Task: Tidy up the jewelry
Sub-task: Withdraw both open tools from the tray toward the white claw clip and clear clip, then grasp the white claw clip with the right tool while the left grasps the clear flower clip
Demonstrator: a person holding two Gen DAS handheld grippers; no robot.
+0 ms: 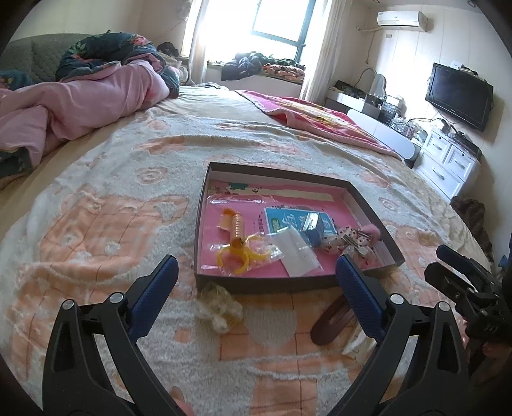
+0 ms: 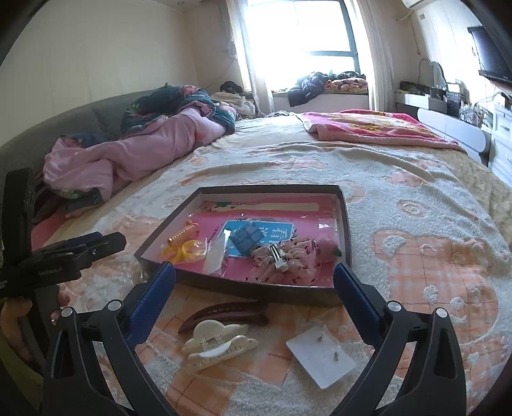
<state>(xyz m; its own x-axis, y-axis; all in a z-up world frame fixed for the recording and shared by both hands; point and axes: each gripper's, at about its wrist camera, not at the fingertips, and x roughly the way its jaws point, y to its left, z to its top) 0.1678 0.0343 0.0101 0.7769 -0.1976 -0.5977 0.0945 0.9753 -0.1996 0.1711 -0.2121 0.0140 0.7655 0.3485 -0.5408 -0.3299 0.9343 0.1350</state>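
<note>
While both claws hang above blanket (image 2: 416, 224), left gripper (image 1: 256, 272) spread wide, nothing between pads; right gripper (image 2: 256, 281) likewise spread, empty. Landmark: dark shallow box (image 2: 347, 224). Just before box's near wall: brown hair clip (image 2: 224, 315), cream claw clip (image 2: 217, 347), white earring card (image 2: 320, 358), clear packet (image 1: 217, 307). Inside box: orange coil (image 1: 236, 227), yellow rings (image 1: 240, 256), blue cube (image 2: 248, 241), pink floral scrunchie (image 2: 294, 259).

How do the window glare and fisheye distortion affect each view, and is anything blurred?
Left wrist view: window blown out white, bed edges bowed, dark corner vignette, box and its contents sharp. Right wrist view: window equally overexposed, with haze over the sill; cream hair claw and earring card crisp; no motion blur.
</note>
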